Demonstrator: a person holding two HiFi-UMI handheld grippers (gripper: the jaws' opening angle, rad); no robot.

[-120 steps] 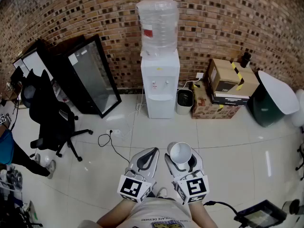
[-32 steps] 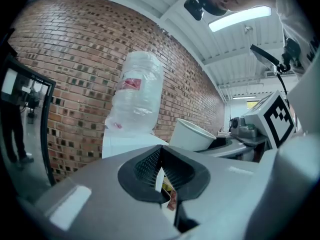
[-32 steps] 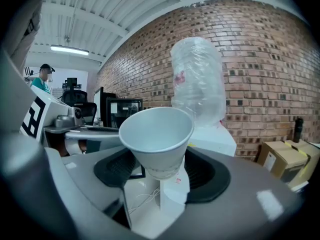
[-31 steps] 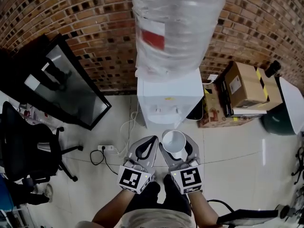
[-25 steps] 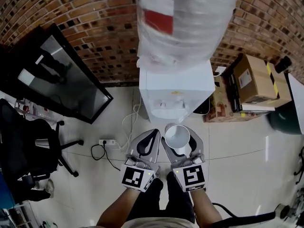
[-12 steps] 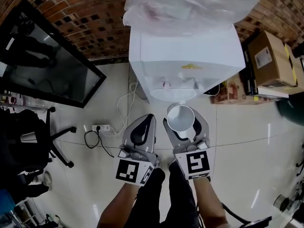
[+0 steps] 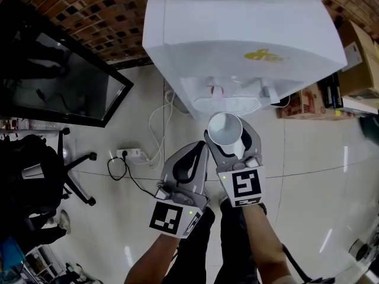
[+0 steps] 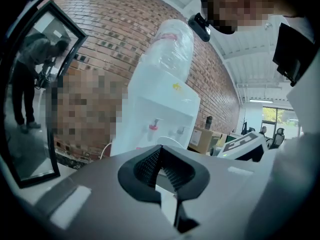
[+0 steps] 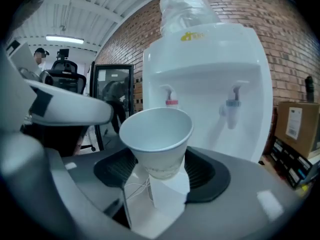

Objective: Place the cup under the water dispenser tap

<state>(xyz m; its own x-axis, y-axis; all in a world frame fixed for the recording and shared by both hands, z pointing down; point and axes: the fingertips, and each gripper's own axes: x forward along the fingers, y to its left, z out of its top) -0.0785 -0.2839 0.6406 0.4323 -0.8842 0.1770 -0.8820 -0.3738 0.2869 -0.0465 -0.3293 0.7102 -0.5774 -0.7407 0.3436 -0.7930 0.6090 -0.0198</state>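
Observation:
A white paper cup [image 7: 225, 128] [image 9: 157, 141] stands upright between the jaws of my right gripper [image 7: 232, 142] [image 9: 162, 171], which is shut on its lower part. The cup hangs just in front of the white water dispenser [image 7: 243, 37] [image 9: 210, 79], a little short of the drip tray [image 7: 228, 104]. The red tap [image 7: 214, 90] [image 9: 170, 100] and the blue tap [image 7: 266, 92] [image 9: 232, 104] sit in the recess above the tray. My left gripper [image 7: 192, 158] [image 8: 161, 169] is beside the right one on its left, shut with nothing in it.
A brick wall [image 7: 89, 16] stands behind the dispenser. A black glass-fronted cabinet [image 7: 59, 87] leans at the left, with a cable and power strip [image 7: 129, 154] on the tiled floor. Cardboard boxes [image 7: 358, 58] stand right of the dispenser. An office chair [image 7: 35, 176] is at far left.
Both grippers have come closer to the dispenser and lower, the cup still held. The dispenser's tap recess now fills the upper view and the bottle has slid out of frame.

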